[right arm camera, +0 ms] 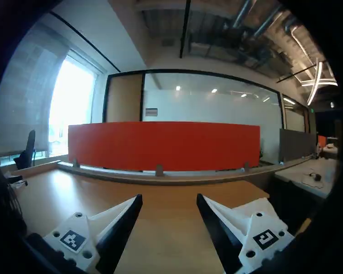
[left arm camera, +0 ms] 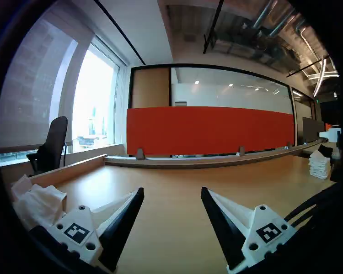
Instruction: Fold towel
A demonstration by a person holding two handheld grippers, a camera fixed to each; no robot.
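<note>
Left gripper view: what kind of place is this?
Most likely an open-plan office: a long wooden desk with a red divider panel, an office chair by the window, and a glass partition wall behind.

Wooden desk [left arm camera: 180,192]: crumpled towel [left arm camera: 39,203] left, seemingly folded stack [left arm camera: 319,164] right.

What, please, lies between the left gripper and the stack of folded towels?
In the left gripper view, bare wooden desktop stretches between the left gripper and the stack of folded towels.
</note>
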